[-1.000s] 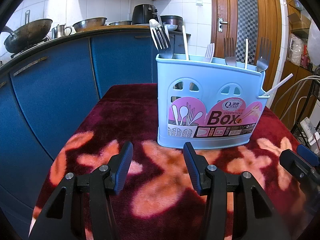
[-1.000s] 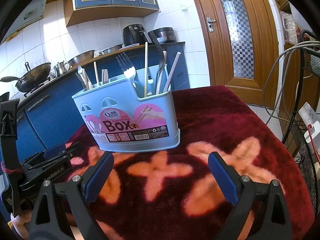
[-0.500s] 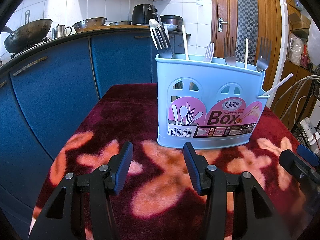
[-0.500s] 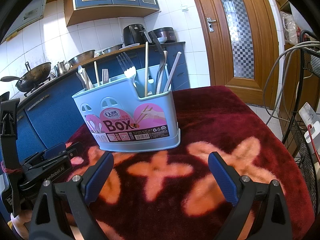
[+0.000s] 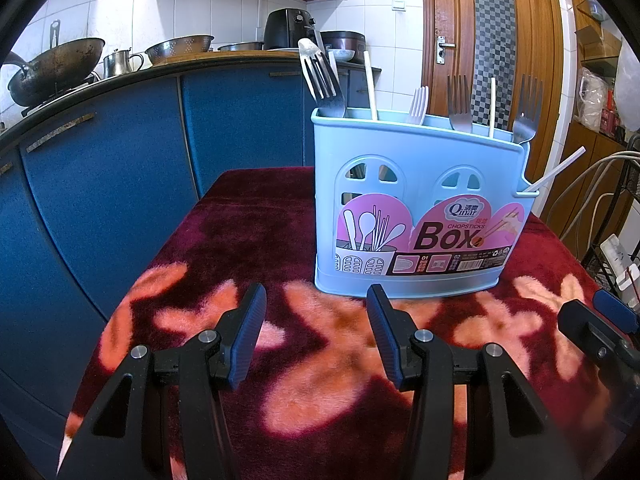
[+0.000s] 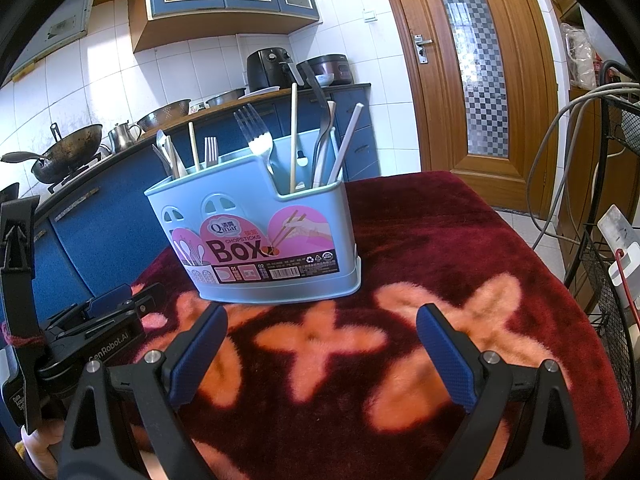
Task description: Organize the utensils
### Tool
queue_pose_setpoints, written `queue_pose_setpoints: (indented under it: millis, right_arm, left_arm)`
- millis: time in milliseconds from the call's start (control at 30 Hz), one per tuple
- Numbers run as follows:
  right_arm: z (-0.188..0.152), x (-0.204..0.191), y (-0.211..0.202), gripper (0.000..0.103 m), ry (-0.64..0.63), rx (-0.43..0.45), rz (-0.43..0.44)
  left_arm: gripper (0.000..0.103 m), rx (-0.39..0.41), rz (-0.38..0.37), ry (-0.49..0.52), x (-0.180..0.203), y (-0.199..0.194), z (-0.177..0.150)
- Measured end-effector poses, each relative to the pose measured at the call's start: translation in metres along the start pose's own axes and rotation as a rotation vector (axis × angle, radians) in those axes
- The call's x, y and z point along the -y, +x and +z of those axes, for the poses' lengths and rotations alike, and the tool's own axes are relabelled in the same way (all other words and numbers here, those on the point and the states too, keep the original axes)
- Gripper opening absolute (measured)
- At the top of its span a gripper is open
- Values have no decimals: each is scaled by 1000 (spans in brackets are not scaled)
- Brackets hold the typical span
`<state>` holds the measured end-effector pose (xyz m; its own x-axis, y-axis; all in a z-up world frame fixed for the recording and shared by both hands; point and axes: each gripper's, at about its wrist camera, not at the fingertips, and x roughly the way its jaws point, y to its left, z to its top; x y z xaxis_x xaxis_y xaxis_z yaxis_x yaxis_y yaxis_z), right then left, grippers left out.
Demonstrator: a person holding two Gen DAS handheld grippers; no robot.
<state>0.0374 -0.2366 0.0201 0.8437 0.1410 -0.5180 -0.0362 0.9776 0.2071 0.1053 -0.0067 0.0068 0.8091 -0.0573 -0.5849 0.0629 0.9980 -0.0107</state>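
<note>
Left wrist view: left tool spread open, nothing between its blue-padded fingers, low over the table. Light-blue plastic utensil holder with pink "Box" label stands upright just beyond the fingertips, broad labelled face toward the camera. Steel forks, a white plastic fork and pale chopsticks rise above its rim; one white stick leans out of the low right end. Tip of the right tool shows at the lower right edge.

Right wrist view: right tool open wider, empty, holder ahead and slightly left. Only this angle shows into the lower end compartment: a wooden chopstick, a dark long-handled utensil and a white stick stand there, with a steel fork beside the divider. Left tool's body sits at lower left, near the holder's corner.

Surface: table covered by a dark-red plush cloth with orange-pink flower shapes. Room: blue kitchen cabinets, a wok, metal kettle and colander on the worktop, black air fryer, white wall tiles, wooden door with chequered glass
</note>
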Motion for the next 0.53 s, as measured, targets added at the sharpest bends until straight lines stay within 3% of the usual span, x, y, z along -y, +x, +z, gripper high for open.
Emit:
queue_pose_setpoints:
  millis: [533]
  right_arm:
    - [-2,2,2,97,13,-13,-4]
  left_arm:
    - [54,-12,-1,-2,1,0,1]
